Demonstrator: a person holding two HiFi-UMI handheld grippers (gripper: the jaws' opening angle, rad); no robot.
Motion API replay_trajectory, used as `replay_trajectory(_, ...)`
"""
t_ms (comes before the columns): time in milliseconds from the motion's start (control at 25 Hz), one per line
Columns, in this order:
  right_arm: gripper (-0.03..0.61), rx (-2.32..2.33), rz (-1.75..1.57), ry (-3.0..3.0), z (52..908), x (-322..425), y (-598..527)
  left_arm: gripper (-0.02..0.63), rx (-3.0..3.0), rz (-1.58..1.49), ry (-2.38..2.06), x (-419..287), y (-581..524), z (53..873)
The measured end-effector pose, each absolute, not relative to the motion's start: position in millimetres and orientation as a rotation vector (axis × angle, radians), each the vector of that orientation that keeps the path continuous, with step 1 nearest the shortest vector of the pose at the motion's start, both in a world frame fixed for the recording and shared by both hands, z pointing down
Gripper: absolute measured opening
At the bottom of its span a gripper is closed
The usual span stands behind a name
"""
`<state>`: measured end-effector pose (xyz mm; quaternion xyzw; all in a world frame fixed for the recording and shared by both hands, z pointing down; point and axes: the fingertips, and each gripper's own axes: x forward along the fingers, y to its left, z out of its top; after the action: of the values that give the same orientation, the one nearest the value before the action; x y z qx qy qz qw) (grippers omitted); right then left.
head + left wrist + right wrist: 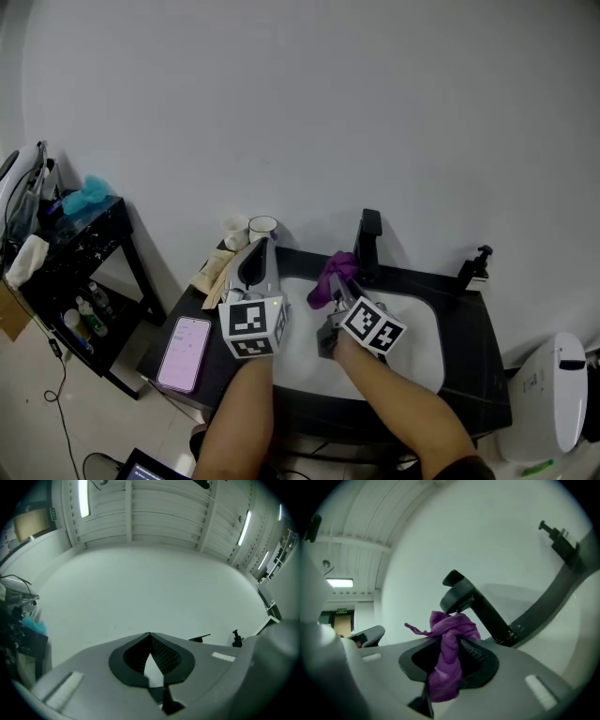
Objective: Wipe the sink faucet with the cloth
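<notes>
Purple cloth (447, 658), black faucet (474, 605), white sink (422, 339), black counter (473, 367), pink phone (184, 352)

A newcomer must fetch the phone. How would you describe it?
Find the black counter around the white sink. The phone lies flat at its left end. It alone is pink; the cups stand behind it by the wall.

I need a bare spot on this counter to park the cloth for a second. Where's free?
The counter right of the basin, below the small black fitting, is bare; so is the basin's right half. The left side is crowded: phone, cups, left gripper. The right gripper grips the cloth.
</notes>
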<state>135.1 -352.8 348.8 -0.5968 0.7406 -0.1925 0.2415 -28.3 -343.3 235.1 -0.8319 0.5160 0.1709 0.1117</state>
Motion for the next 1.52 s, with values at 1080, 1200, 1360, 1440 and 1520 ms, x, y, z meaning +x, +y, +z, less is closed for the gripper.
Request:
replay_trajectory(1080, 0.103, -1.592, -0.584, 1.375, 328.5, 162.0, -418.4, 0.017, -2.447, 0.528, 1.444, -20.3, -338.0, 228.7)
replay_trajectory(1200, 0.103, -1.593, -0.624, 1.369, 342.4, 160.2, -417.7, 0.017, -2.458, 0.512, 1.432, -16.4, -337.9, 230.6)
replay_trajectory(1360, 0.103, -1.587, -0.720, 1.349, 370.2, 158.0, -414.4, 0.017, -2.479, 0.469, 1.394, -8.3, -339.4, 234.8)
replay_trajectory(1440, 0.103, -1.579, -0.743, 1.360, 378.6, 155.6, -412.1, 0.017, -2.476, 0.437, 1.383, -4.5, -340.1, 236.6)
replay_trajectory(1520, 0.103, -1.579, -0.741, 1.409, 377.6, 152.0, -408.7, 0.017, -2.482, 0.413, 1.380, -2.0, -342.0, 239.4)
